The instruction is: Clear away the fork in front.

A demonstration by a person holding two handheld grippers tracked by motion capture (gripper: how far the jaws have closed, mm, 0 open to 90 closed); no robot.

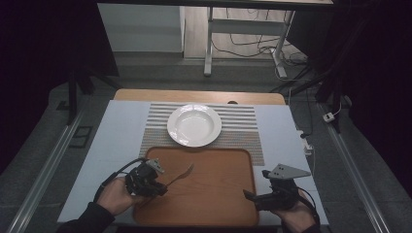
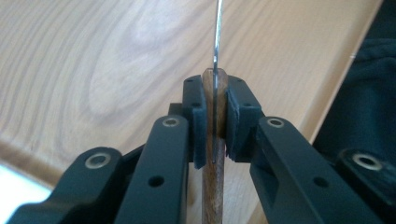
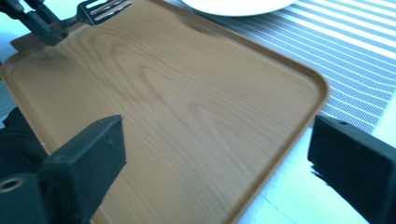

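High view: left gripper (image 1: 163, 187) clamped on fork (image 1: 182, 174) handle over tray (image 1: 218, 204), tines toward 1 o'clock; right gripper (image 1: 250, 196) wide, empty. Keep fork level, set beside plate (image 1: 194, 125).

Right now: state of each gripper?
Left gripper: shut on the fork, clamped at its wooden handle, over the tray.
Right gripper: open, nothing between its jaws.

Dim high view with dark edges; both gripper views brighter, slightly soft.
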